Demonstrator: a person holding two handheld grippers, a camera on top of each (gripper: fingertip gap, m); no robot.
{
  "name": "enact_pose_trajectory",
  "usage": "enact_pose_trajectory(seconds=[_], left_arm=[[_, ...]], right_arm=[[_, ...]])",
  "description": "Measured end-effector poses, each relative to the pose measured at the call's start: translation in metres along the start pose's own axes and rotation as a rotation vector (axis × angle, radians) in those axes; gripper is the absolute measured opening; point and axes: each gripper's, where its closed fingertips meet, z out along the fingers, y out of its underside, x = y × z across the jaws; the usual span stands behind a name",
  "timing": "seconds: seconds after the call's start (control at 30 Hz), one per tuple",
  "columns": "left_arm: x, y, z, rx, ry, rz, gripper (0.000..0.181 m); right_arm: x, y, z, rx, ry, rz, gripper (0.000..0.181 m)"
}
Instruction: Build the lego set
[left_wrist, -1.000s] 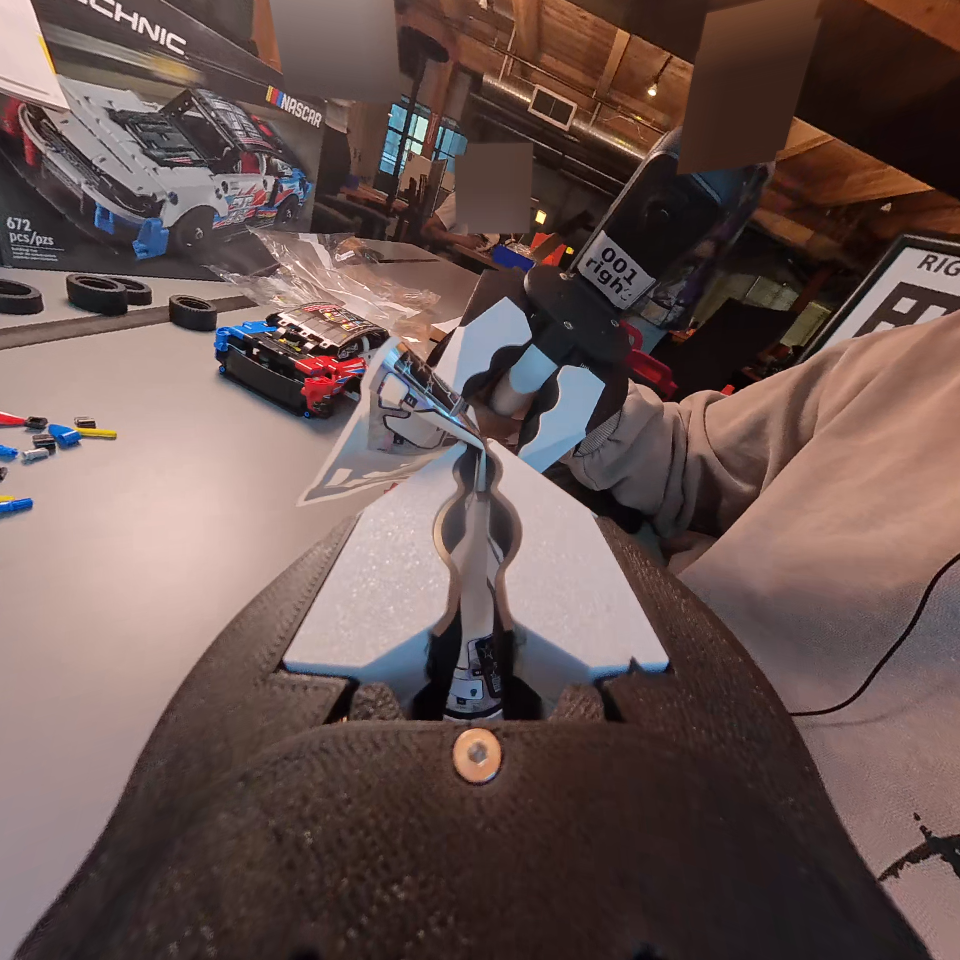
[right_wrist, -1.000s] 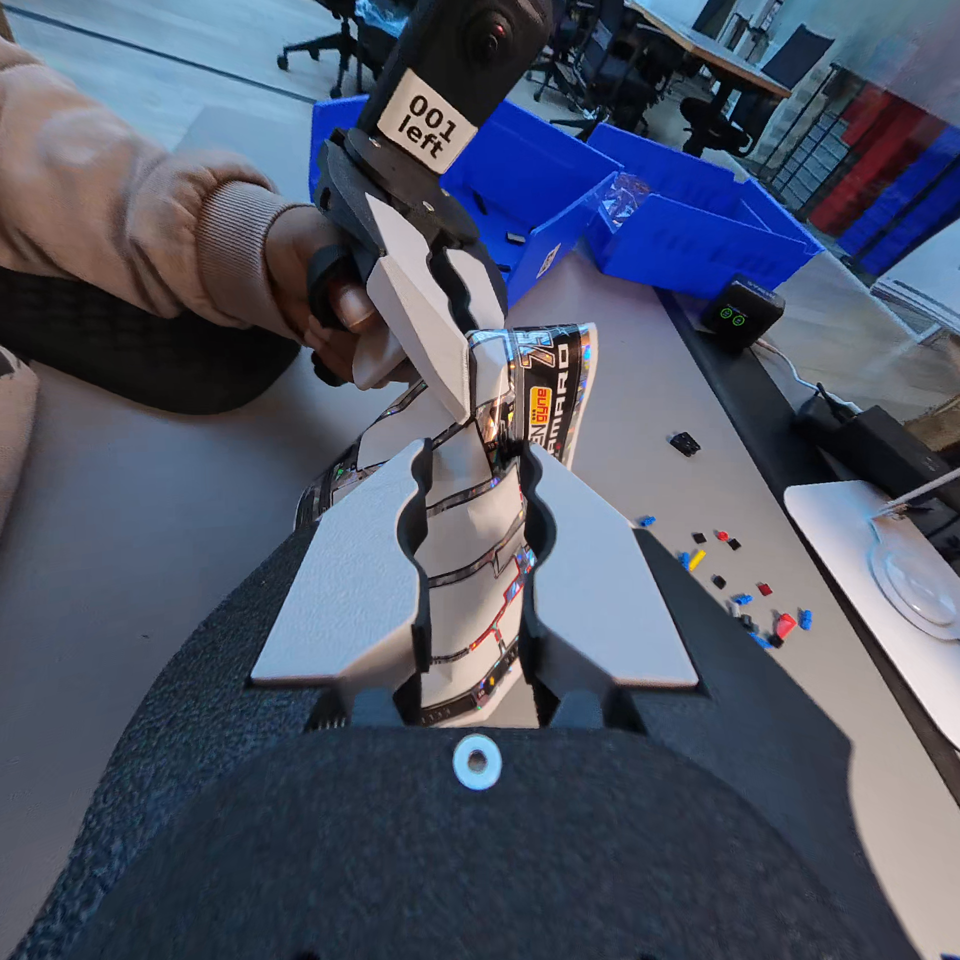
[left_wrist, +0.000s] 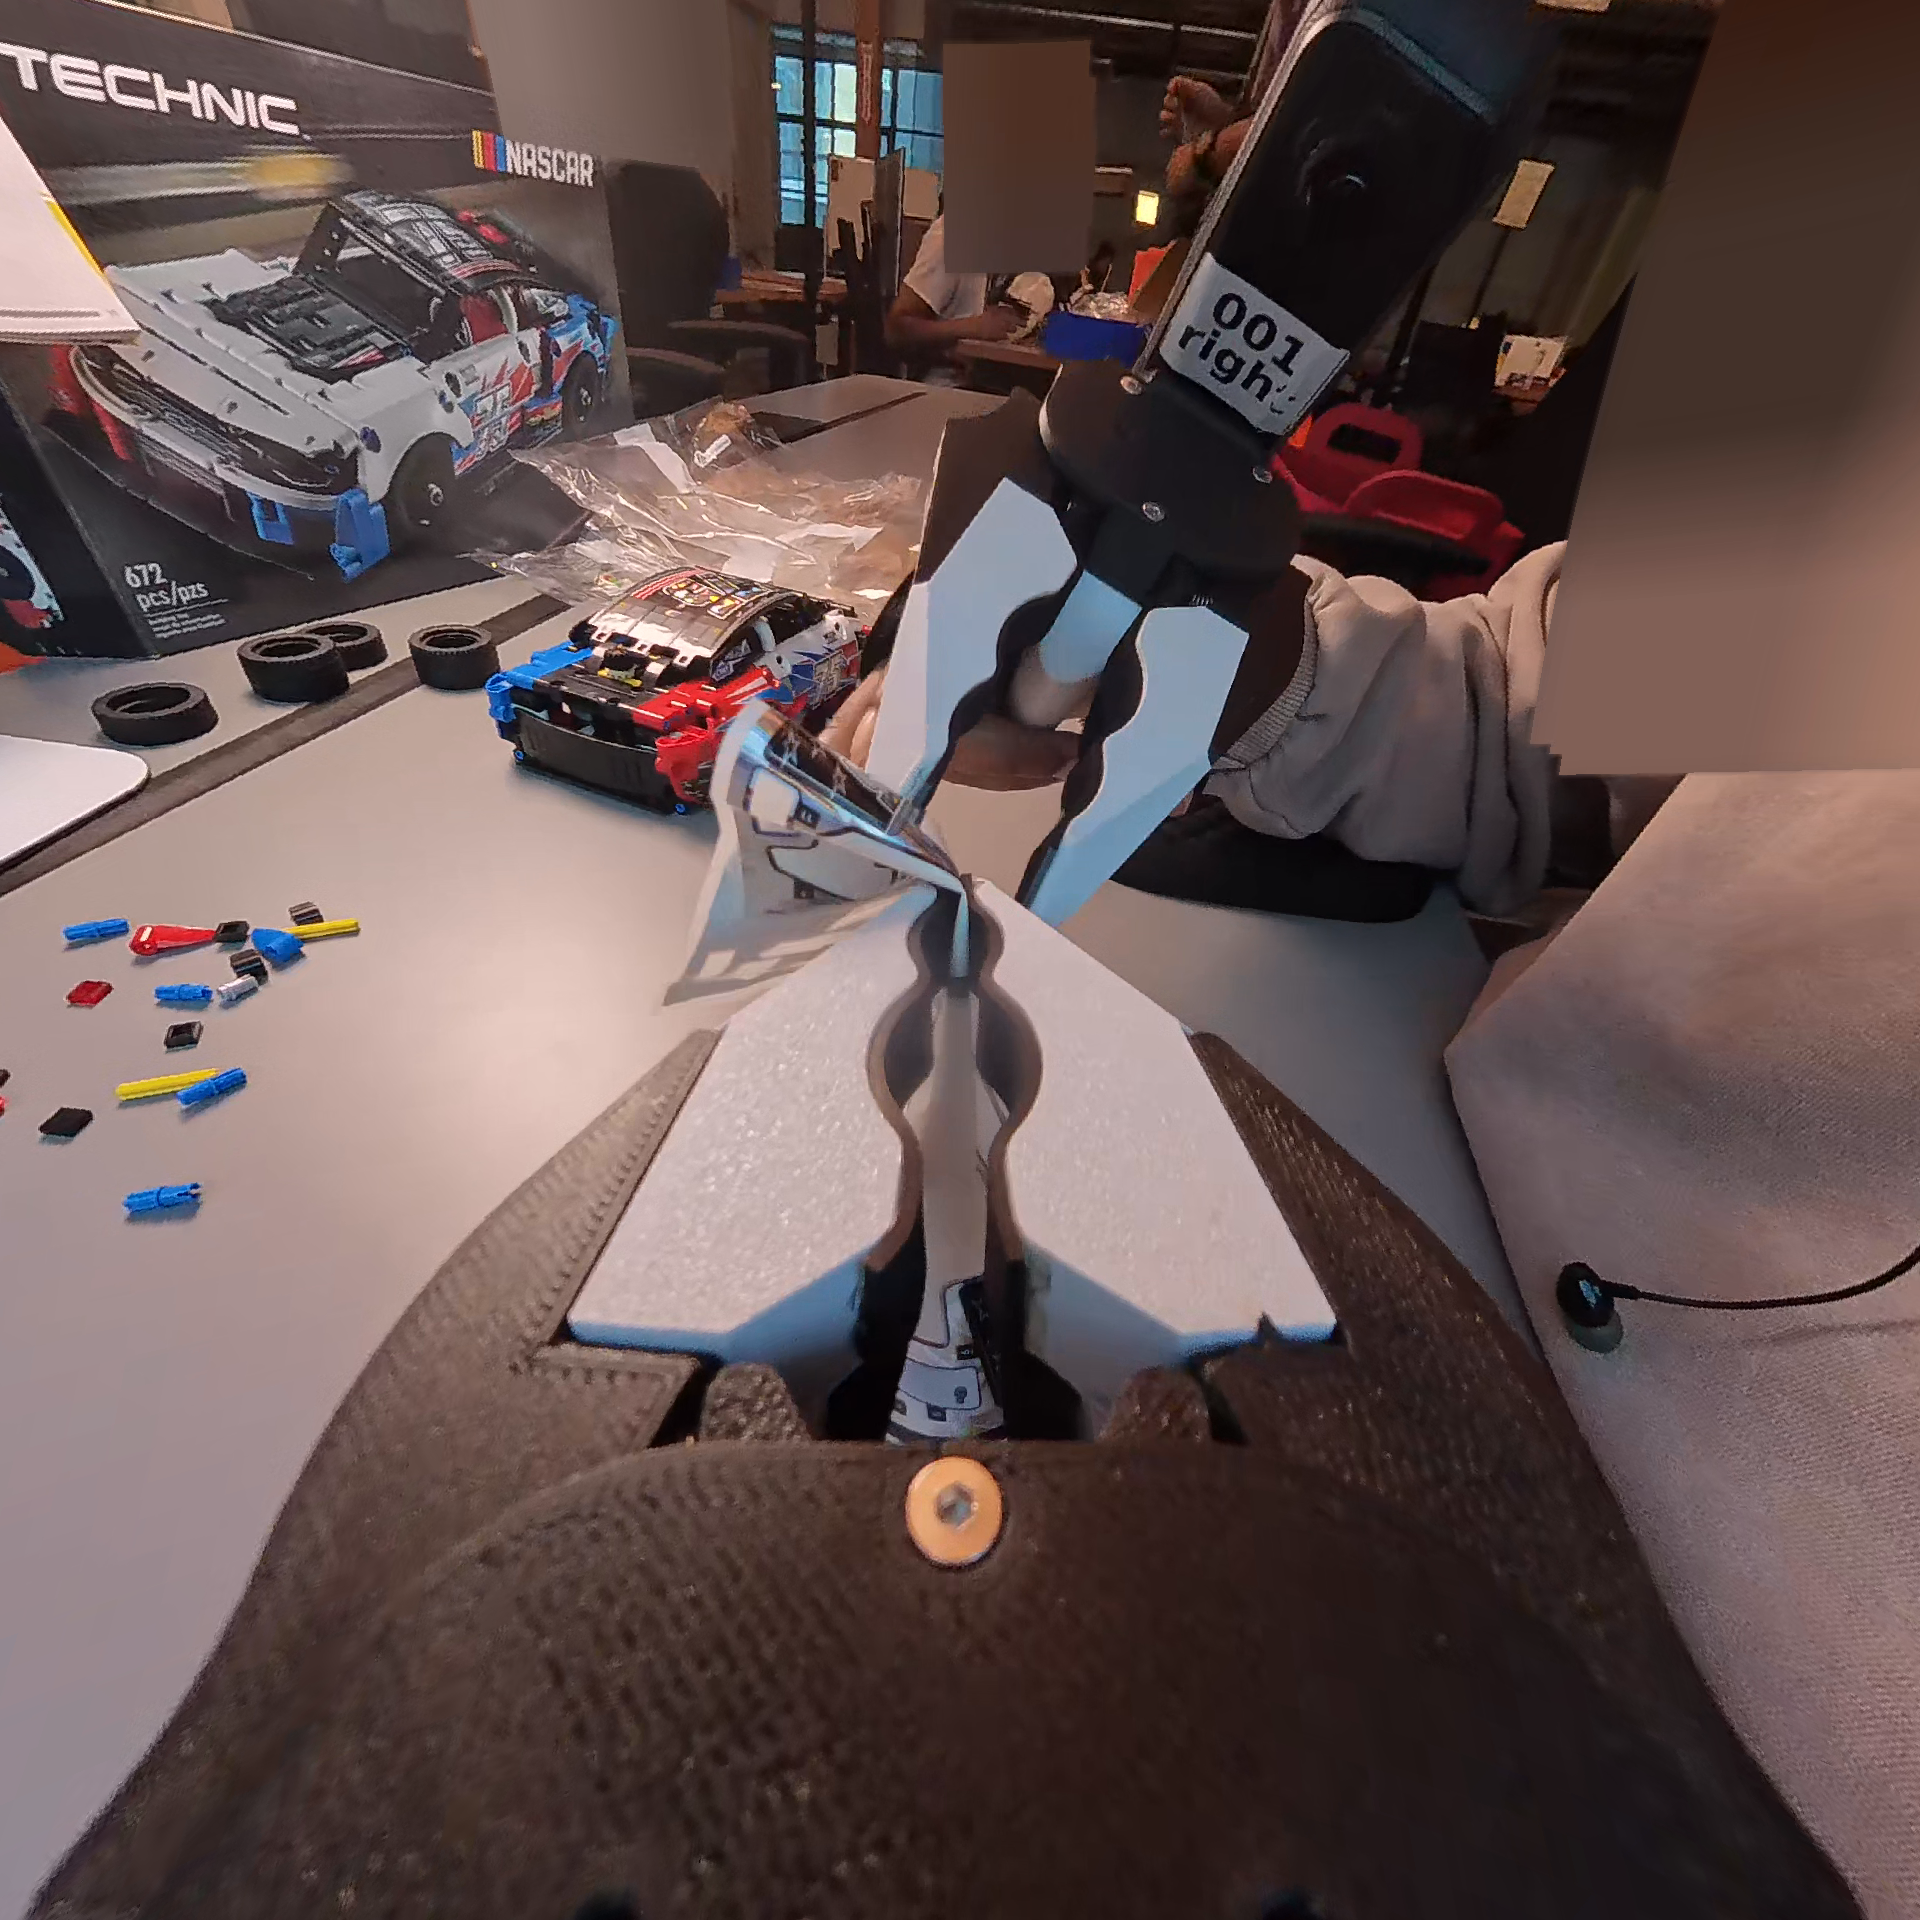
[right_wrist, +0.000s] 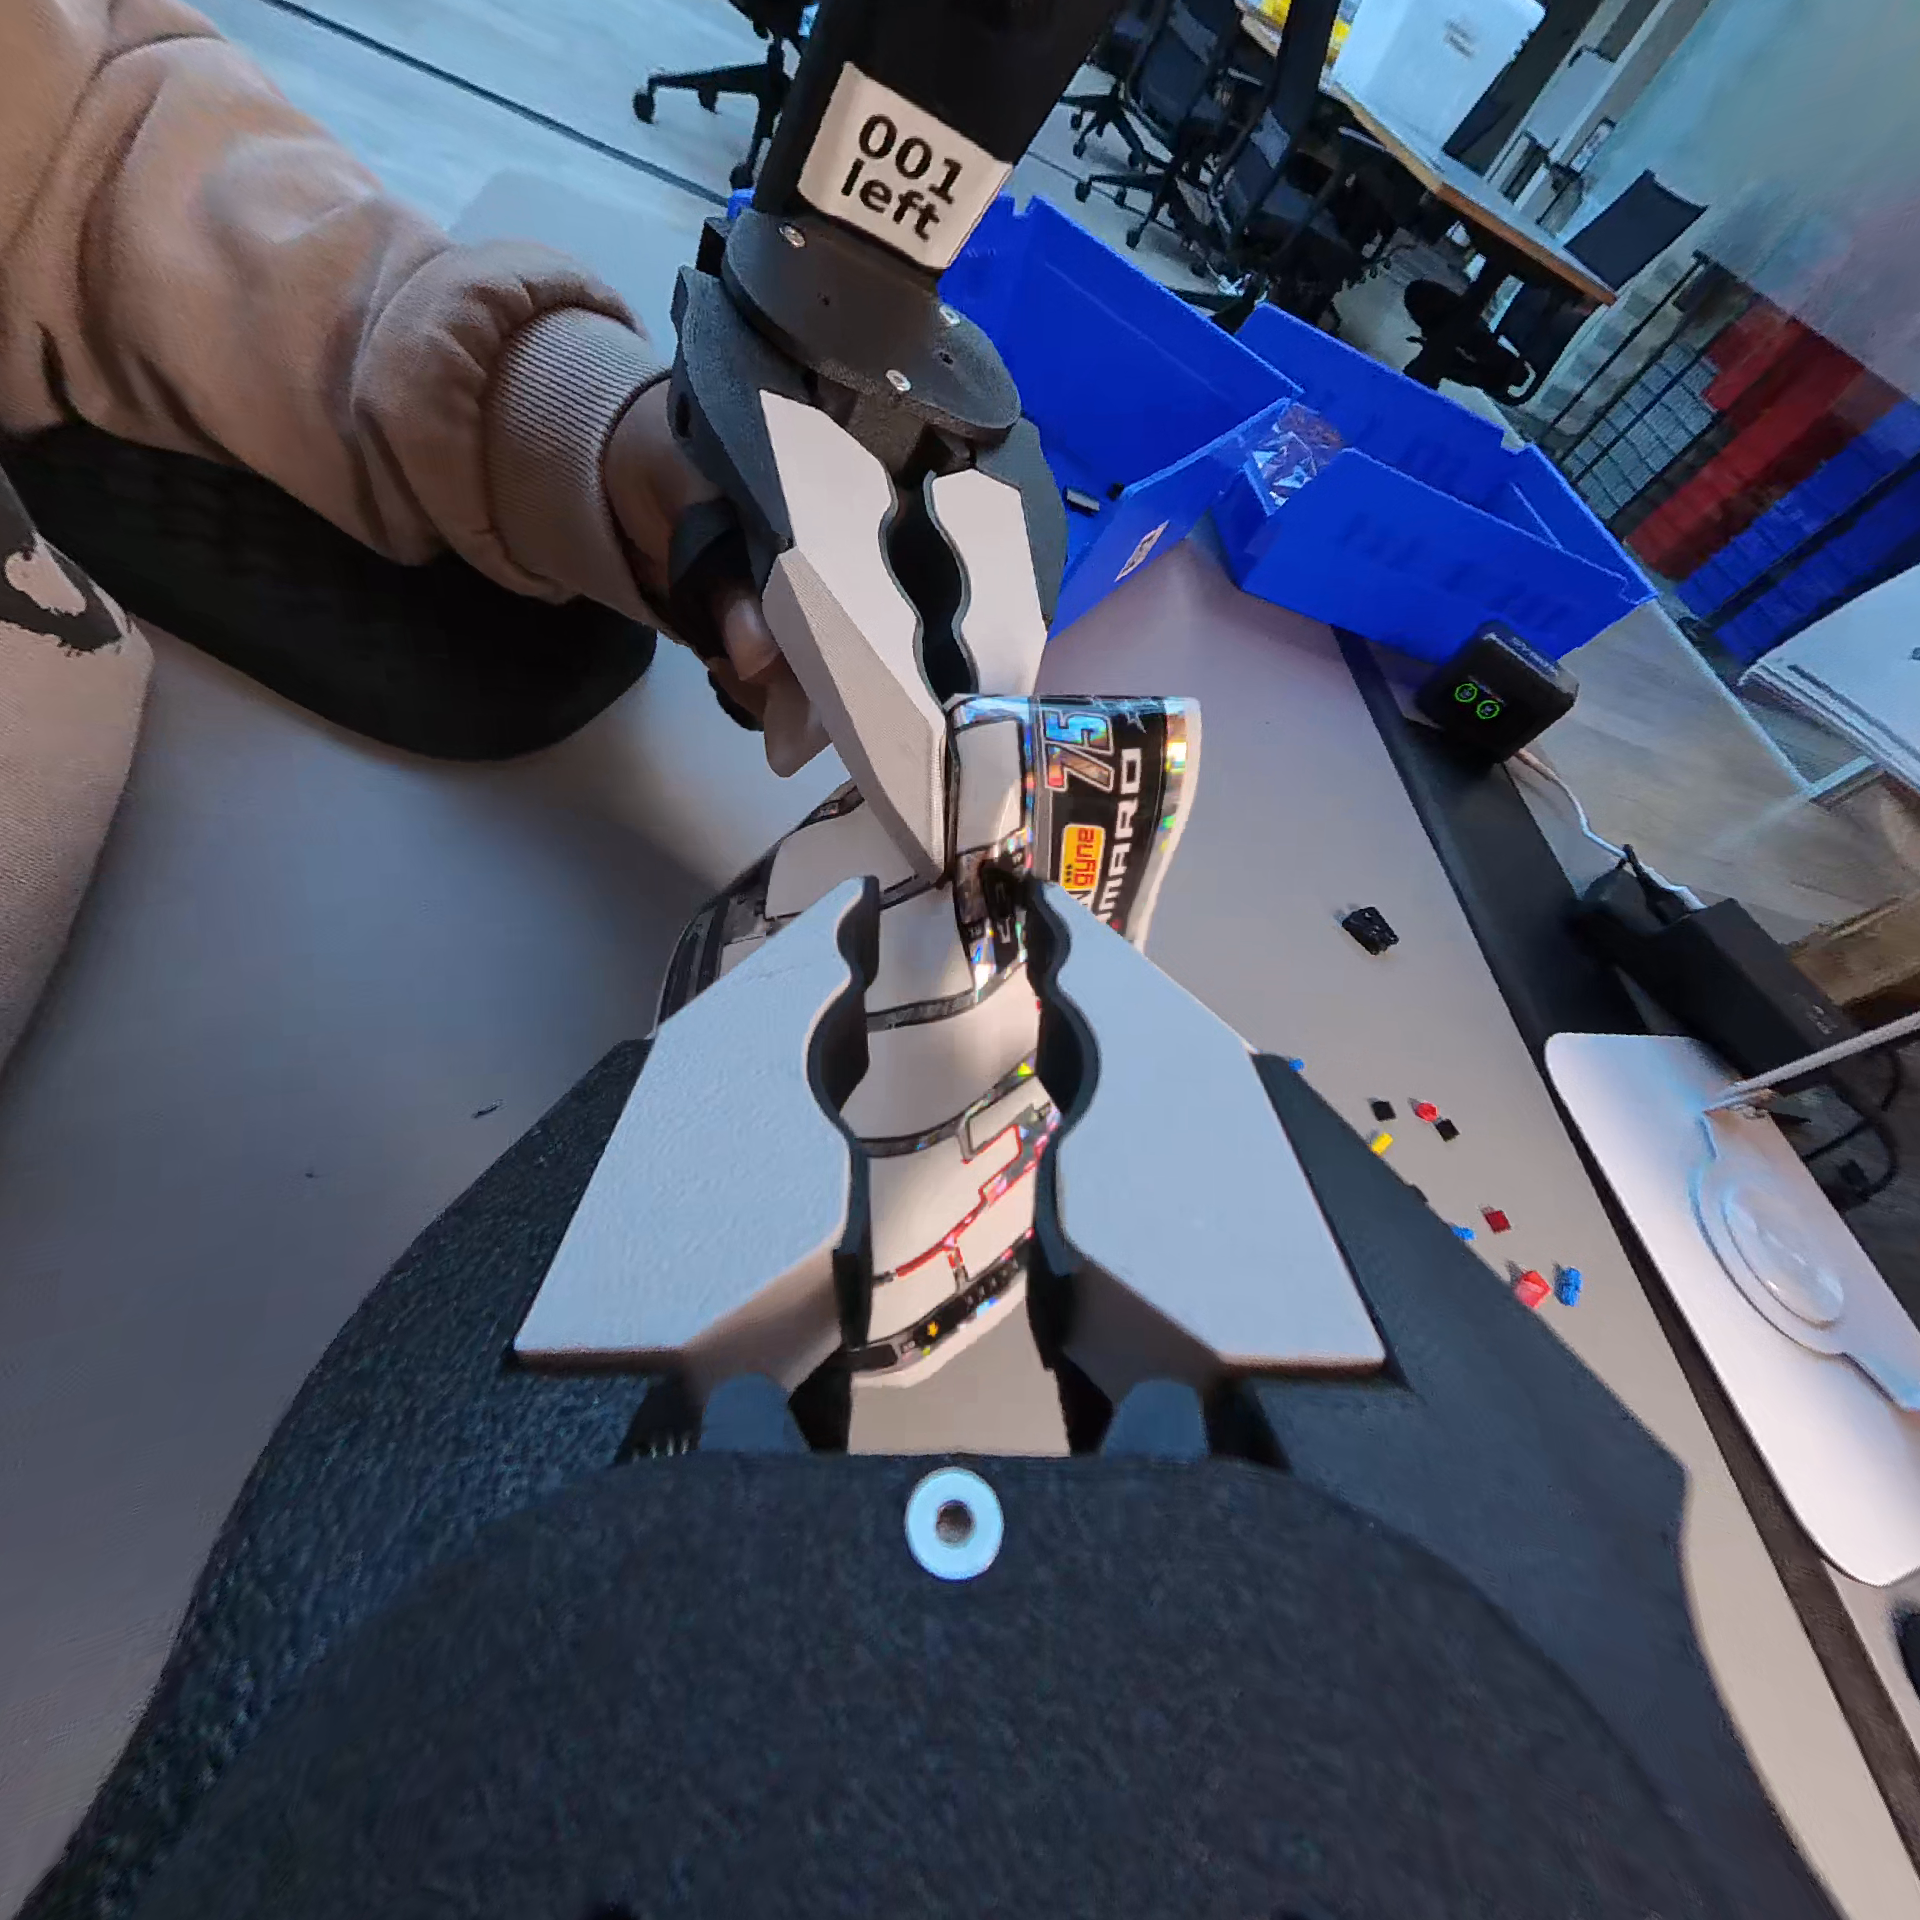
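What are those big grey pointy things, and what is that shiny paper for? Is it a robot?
No robot here: a person holds a pinching tool in each hand. Each tool carries a camera, so each picture looks along one tool's two grey fingers. The left gripper is shut on a shiny sticker sheet held above the grey table. The right gripper is open, one fingertip touching the sheet, perhaps to peel a sticker. On the table sit a half-built toy car, four loose black tyres, little coloured pieces, crinkly clear bags and the set's box. Blue bins stand at the far end.
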Motion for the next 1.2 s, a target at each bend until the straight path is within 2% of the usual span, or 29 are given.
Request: enact_pose_trajectory(seconds=[0.2, 0.47, 0.67, 0.77, 0.93, 1.2], left_arm=[[0.003, 0.0, 0.001, -0.01, 0.0, 0.032, 0.0], [0.006, 0.002, 0.003, -0.034, -0.01, 0.075, 0.0], [0.01, 0.002, 0.005, -0.037, -0.002, 0.08, 0.0], [0.005, 0.006, 0.004, -0.062, -0.039, 0.099, 0.0], [0.001, 0.007, 0.004, -0.079, -0.07, 0.117, 0.0], [-0.001, 0.005, 0.003, -0.081, -0.097, 0.146, 0.0]], right_arm=[[-0.004, -0.003, -0.003, 0.026, -0.026, 0.007, 0.008], [-0.008, -0.004, -0.009, 0.092, -0.136, 0.165, 0.0], [-0.008, -0.004, -0.014, 0.168, -0.227, 0.321, 0.001], [-0.001, -0.006, -0.016, 0.175, -0.183, 0.315, 0.0], [0.001, -0.004, -0.014, 0.109, -0.089, 0.182, 0.0], [0.005, -0.005, -0.012, 0.074, -0.026, 0.114, 0.0]])
